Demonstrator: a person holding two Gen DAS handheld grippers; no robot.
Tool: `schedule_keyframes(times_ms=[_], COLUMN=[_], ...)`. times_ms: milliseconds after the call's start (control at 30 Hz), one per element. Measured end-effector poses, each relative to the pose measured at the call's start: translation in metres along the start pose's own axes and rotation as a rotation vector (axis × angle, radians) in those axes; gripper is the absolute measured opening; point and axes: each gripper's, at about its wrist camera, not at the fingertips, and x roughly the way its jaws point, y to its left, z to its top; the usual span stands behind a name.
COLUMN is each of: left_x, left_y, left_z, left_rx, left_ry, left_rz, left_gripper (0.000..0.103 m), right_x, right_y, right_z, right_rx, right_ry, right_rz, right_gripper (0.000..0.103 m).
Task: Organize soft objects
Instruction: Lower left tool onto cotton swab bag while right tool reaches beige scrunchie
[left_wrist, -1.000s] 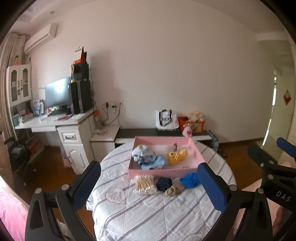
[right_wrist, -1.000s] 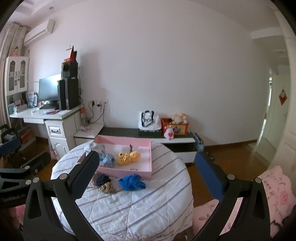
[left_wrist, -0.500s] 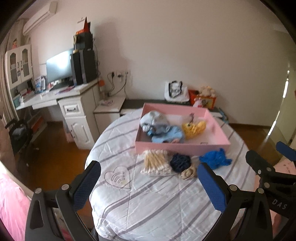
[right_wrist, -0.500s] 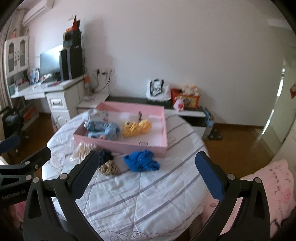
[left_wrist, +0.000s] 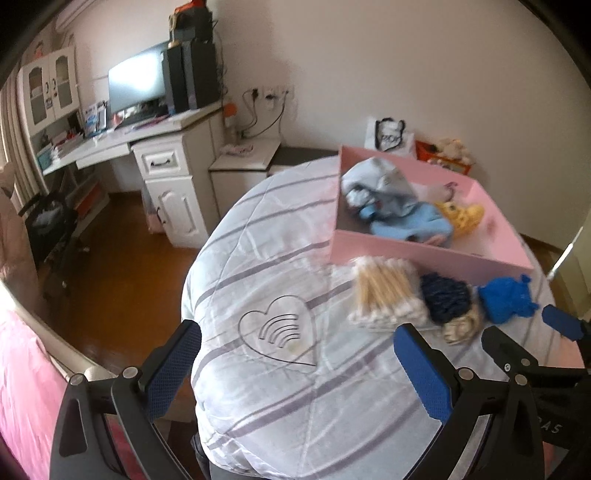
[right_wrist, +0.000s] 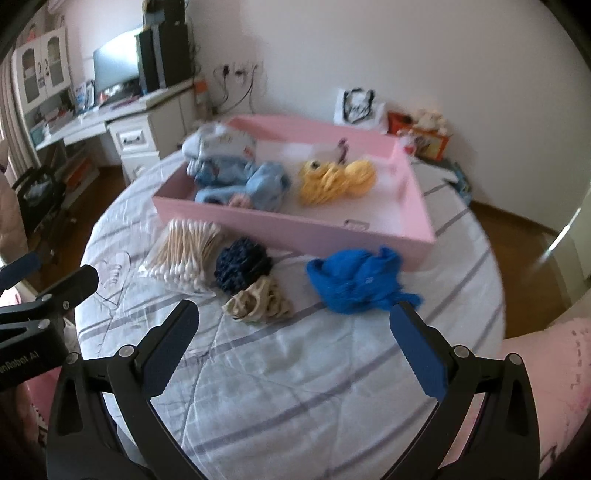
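While both grippers hang spread and empty over the near part of the round table (right_wrist: 295, 387), we judge this the approach before a first pick. Our right gripper (right_wrist: 293, 338) points at centre frame, where the blue cloth (right_wrist: 356, 280), the navy scrunchie (right_wrist: 242, 264), a beige piece (right_wrist: 258, 302) (blurred, perhaps another scrunchie) and the cotton swabs (right_wrist: 186, 251) lie just in front of the pink tray (right_wrist: 295, 229). Our left gripper (left_wrist: 297, 363) sits lower left. Next we need to descend on one item, then lift it over the tray's near wall; its right half has open room.
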Motion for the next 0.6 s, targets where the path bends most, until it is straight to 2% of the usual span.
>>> schedule_keyframes(times_ms=[233, 267, 333, 433, 500, 600], left_x=[0.042, 0.048, 0.053, 0.059, 0.061, 0.060], left_y=[0.019, 0.021, 0.024, 0.029, 0.031, 0.030], left_z=[0.002, 0.002, 0.003, 0.004, 0.004, 0.003], left_rx=[-0.034, -0.039, -0.041, -0.053, -0.054, -0.050], left_ry=[0.063, 0.072, 0.080, 0.085, 0.084, 0.083], left_rz=[0.002, 0.000, -0.002, -0.003, -0.006, -0.005], left_gripper=[0.103, 0.103, 0.103, 0.103, 0.103, 0.103], right_x=[0.036, 0.039, 0.047, 0.058, 0.064, 0.060], right_y=[0.011, 0.011, 0.012, 0.014, 0.014, 0.012], right_z=[0.003, 0.003, 0.004, 0.004, 0.002, 0.002], right_rx=[-0.008, -0.007, -0.008, -0.011, -0.010, -0.008], right_ry=[0.072, 0.078, 0.096, 0.125, 0.141, 0.132], right_rz=[0.020, 0.024, 0.036, 0.041, 0.050, 0.054], right_gripper=[0.103, 0.100, 0.091, 0.073, 0.052, 0.039])
